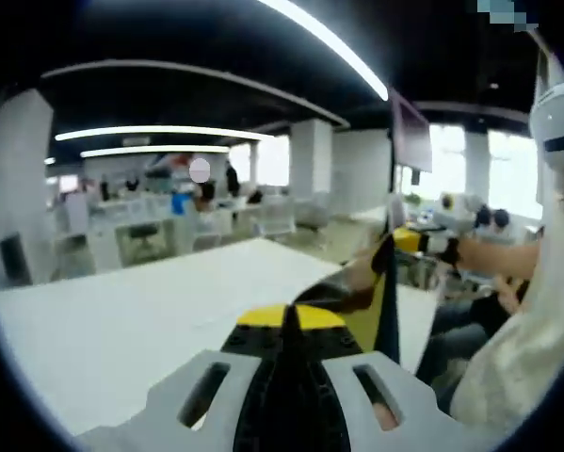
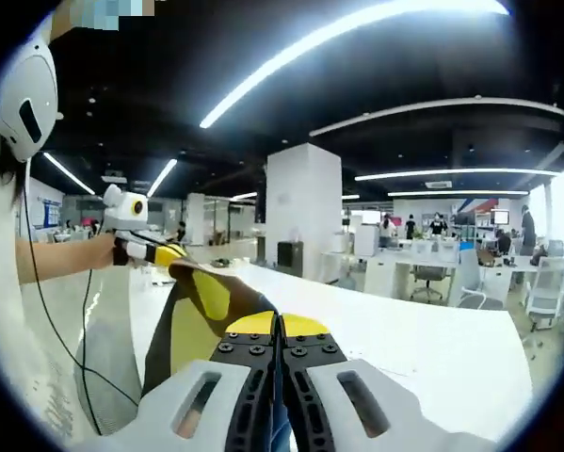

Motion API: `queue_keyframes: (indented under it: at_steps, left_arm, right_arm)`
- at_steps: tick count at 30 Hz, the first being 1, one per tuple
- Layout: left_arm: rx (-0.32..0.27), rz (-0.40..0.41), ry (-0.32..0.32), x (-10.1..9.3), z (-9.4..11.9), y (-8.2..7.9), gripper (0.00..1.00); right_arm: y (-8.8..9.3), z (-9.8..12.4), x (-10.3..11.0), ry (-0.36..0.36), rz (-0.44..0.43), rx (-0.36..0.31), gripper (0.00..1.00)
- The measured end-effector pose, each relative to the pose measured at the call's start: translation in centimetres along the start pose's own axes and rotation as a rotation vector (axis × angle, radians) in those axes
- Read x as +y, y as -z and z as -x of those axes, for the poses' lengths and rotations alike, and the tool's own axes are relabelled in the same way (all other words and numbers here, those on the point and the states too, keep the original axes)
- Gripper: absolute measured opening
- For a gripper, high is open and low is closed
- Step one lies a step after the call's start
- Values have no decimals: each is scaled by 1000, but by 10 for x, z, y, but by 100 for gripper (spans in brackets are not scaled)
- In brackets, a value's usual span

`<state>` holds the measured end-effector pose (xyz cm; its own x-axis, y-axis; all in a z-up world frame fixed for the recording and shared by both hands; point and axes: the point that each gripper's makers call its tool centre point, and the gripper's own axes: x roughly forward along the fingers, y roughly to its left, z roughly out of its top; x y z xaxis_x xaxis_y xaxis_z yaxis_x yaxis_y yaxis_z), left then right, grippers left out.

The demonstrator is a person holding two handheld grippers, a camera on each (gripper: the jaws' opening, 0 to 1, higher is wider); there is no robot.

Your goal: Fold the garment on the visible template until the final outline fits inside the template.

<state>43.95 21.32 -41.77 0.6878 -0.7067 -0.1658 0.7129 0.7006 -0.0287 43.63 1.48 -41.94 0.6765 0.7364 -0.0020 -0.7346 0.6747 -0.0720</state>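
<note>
Garment (image 2: 192, 315), black with yellow patches, hangs stretched above white table (image 1: 121, 320). Left gripper (image 1: 289, 325) and right gripper (image 2: 281, 330) each pinch its edge at 6 o'clock.

both grippers (image 1: 289, 325) (image 2: 282, 330) clamped, raised

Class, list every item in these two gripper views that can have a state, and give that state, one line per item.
Left gripper: jaws shut on the black and yellow garment.
Right gripper: jaws shut on the same garment.
Black and yellow garment: lifted off the white table, stretched in the air between the two grippers.
White table: bare where visible; no template can be made out on it.
Ceiling strip lights: on.
</note>
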Motion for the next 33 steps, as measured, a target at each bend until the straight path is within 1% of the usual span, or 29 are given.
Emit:
queue_keyframes:
  at_steps: [2,3,7,9,10,11,12,13,15,16,19,21,22,25,26,28,30,33]
  left_arm:
    - [9,-5,1,11,-12,4,0]
    - [12,-1,0,19,-20,6,0]
    - [28,-6,11,37,-43,13,0]
    - [39,4,17,47,-56,19,0]
    - [47,3,18,52,-63,22,0]
    - [49,2,19,53,-65,24,0]
    - [61,9,18,60,-73,30,0]
    - [65,14,19,63,-77,33,0]
    - [70,20,20,68,-84,39,0]
    - [75,32,21,71,-90,44,0]
    - [79,49,20,80,-102,54,0]
    - [81,71,17,89,-113,63,0]
    - [90,89,14,95,-120,70,0]
    - [115,102,12,107,-136,87,0]
    - [133,107,11,112,-144,96,0]
    - [154,119,13,119,-154,107,0]
    - [163,129,13,125,-163,115,0]
    - [179,172,14,138,-181,132,0]
  right_arm:
    - [5,-10,-9,2,26,16,1]
    - [8,-15,-15,5,20,19,1]
    - [25,-36,-42,38,-5,58,1]
    - [33,-45,-52,44,-12,64,1]
    - [37,-48,-56,48,-14,73,1]
    - [39,-50,-58,48,-14,77,1]
    - [45,-54,-62,48,-11,85,1]
    - [52,-59,-68,53,-11,99,1]
    - [60,-64,-73,55,-10,116,1]
    - [67,-68,-77,57,-6,129,1]
    - [78,-77,-86,59,-1,154,1]
    - [88,-84,-95,65,-5,169,1]
    - [95,-89,-100,69,-12,182,1]
    - [111,-100,-111,82,-31,213,1]
    - [120,-105,-115,89,-38,229,1]
    - [131,-110,-121,97,-53,251,1]
    - [141,-117,-127,101,-63,263,1]
    - [162,-127,-139,111,-87,294,1]
